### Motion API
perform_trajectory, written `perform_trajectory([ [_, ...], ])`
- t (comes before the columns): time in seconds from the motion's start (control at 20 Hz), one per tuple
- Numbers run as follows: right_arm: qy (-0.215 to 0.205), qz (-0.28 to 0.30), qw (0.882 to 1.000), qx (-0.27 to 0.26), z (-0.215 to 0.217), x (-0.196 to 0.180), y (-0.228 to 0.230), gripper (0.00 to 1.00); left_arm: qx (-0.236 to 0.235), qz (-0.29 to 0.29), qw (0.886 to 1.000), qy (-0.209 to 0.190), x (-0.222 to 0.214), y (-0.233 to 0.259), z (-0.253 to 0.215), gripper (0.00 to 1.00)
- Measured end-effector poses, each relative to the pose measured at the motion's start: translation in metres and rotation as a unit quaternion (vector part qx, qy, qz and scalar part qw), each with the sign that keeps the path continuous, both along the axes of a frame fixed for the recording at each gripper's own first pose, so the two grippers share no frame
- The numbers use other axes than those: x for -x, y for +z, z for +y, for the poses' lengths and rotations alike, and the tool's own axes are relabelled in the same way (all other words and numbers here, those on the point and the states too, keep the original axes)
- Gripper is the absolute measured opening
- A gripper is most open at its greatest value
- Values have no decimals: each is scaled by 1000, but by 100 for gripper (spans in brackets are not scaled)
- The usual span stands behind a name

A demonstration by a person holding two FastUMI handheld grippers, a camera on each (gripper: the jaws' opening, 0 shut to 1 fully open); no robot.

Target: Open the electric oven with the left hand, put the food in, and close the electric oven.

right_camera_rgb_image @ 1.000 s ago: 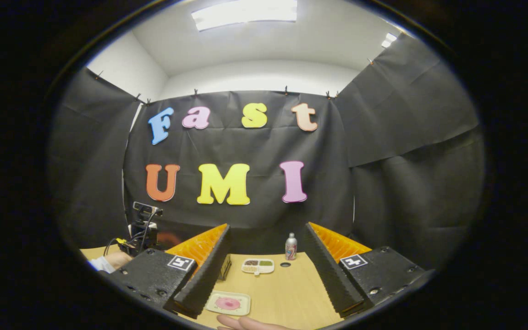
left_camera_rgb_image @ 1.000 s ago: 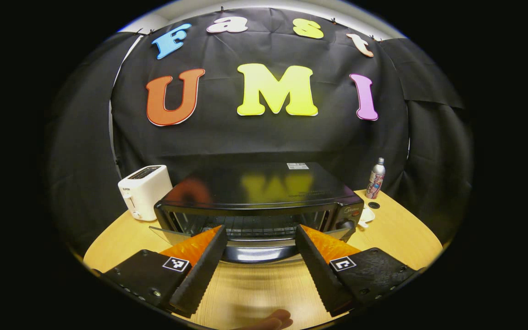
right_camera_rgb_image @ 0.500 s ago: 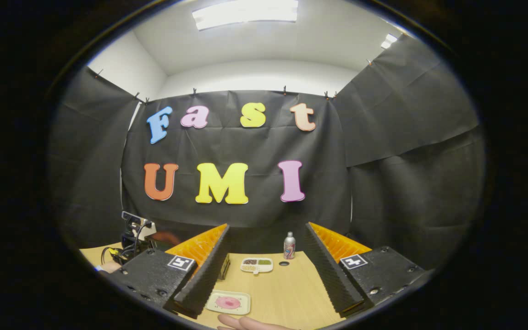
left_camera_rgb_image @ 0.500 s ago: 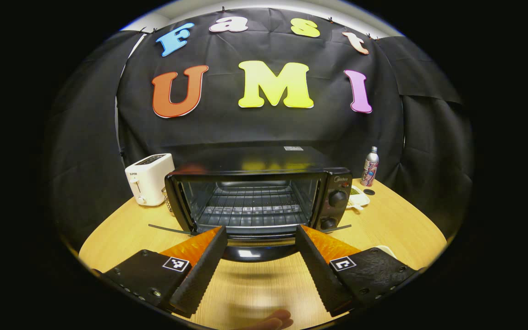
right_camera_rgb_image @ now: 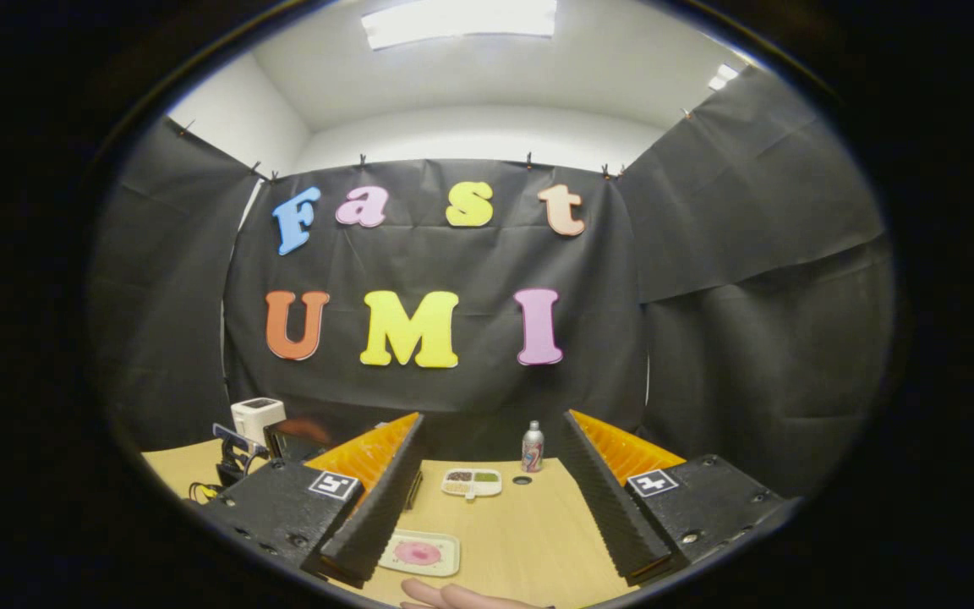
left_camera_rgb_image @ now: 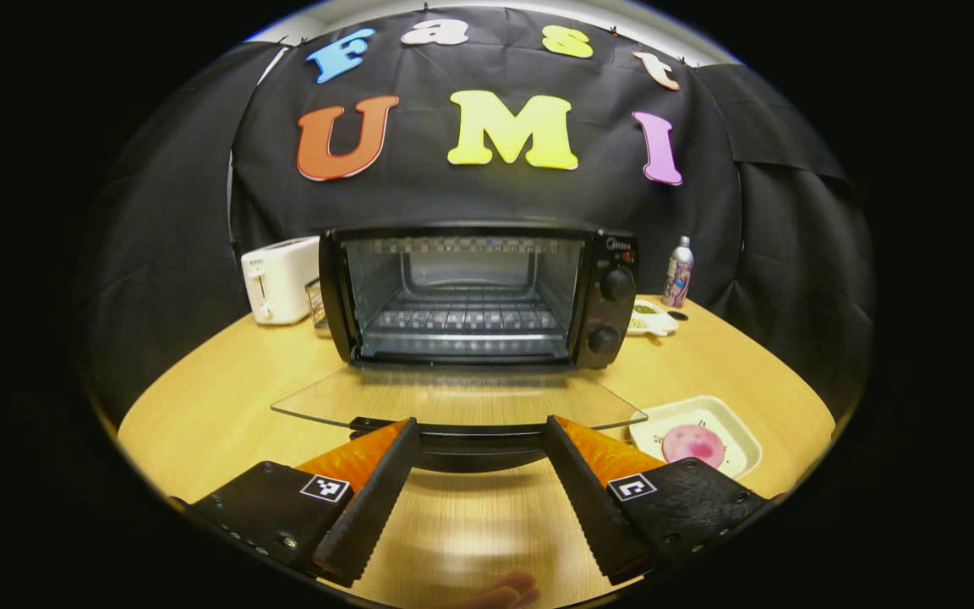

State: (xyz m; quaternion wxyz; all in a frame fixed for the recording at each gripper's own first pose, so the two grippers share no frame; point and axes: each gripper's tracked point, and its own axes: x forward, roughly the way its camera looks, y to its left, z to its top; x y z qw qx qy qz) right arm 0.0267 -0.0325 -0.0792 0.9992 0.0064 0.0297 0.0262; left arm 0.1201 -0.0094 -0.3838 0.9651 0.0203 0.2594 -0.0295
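The black electric oven (left_camera_rgb_image: 470,292) stands open at the middle of the table, its wire rack bare. Its glass door (left_camera_rgb_image: 453,402) lies flat toward me. The door's dark handle (left_camera_rgb_image: 474,448) runs crosswise between the spread fingers of my left gripper (left_camera_rgb_image: 480,423), which is open and low over the table. A pale plate (left_camera_rgb_image: 741,440) with a round pink food (left_camera_rgb_image: 694,444) sits to the oven's right front. In the right gripper view the same plate (right_camera_rgb_image: 445,545) lies just below my right gripper (right_camera_rgb_image: 491,419), which is open and holds nothing.
A white toaster (left_camera_rgb_image: 280,279) stands left of the oven. A small bottle (left_camera_rgb_image: 678,272) and a white compartment dish (left_camera_rgb_image: 652,317) are at the back right. The wooden table (left_camera_rgb_image: 225,389) has a curved front edge. Fingertips of a hand (right_camera_rgb_image: 453,596) show at the bottom.
The oven door has swung down from partly open to flat, and my left gripper has dropped and drawn back with its handle. The right gripper has barely moved.
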Motion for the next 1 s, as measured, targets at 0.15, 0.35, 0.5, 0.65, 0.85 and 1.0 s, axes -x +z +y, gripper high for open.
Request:
perform_trajectory([
  [0.15,-1,11,1000,2,-1,-4,-10,96,13,36,999,11,11,-31,4,94],
  [0.35,-2,31,1000,5,-3,-16,-24,96,11,20,1000,4,12,-24,4,93],
  [0.5,2,62,998,17,-3,-33,-44,96,20,2,1000,10,14,-3,10,94],
  [0.65,14,131,991,33,2,-55,-85,100,21,-52,998,3,21,42,6,90],
  [0.85,66,276,958,43,22,-80,-169,96,11,-124,992,-2,37,109,6,94],
  [1.0,90,399,912,23,31,-89,-241,97,24,-168,985,12,52,158,11,94],
])
